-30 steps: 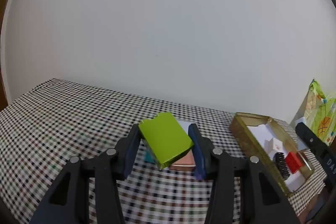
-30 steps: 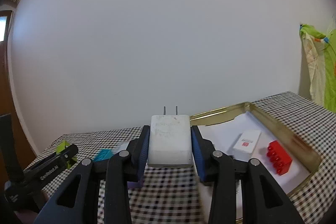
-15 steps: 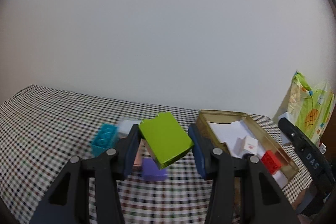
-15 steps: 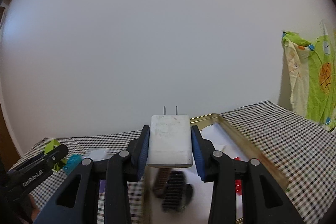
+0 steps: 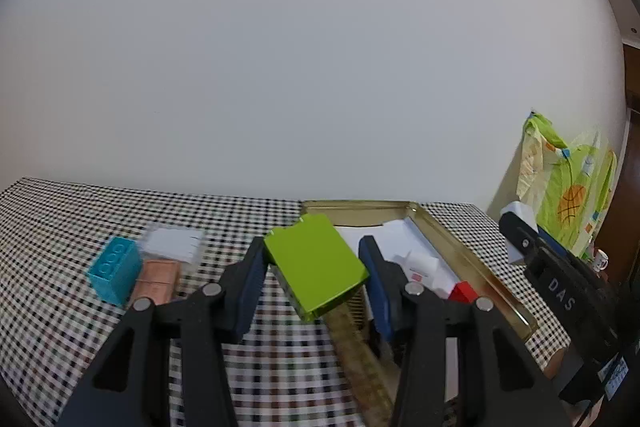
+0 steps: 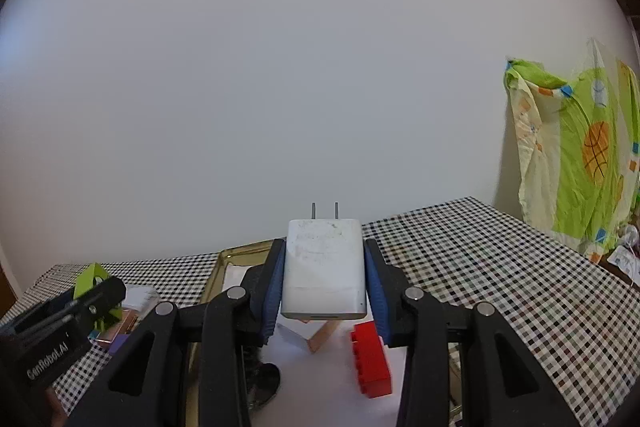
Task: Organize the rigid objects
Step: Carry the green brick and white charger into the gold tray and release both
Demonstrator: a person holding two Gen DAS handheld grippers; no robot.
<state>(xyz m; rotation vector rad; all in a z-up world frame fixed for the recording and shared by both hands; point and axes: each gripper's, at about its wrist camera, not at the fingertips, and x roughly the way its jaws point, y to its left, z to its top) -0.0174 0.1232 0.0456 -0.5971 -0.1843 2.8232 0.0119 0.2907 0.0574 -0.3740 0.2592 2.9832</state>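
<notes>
A plain white wall is backing a black-and-white checked tablecloth (image 5: 60,211). The left gripper (image 5: 316,267) is clamping a tilted lime-green flat box (image 5: 316,267) beside the gold metal tray (image 5: 472,263). The right gripper (image 6: 324,277) is gripping a scuffed white plug-in charger (image 6: 323,269), prongs forward, above the tray's red studded brick (image 6: 370,359).

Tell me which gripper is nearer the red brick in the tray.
Right. The right gripper, shut on the white charger, hangs just above the red brick. The left gripper, holding the green box, is beside the tray.
</notes>
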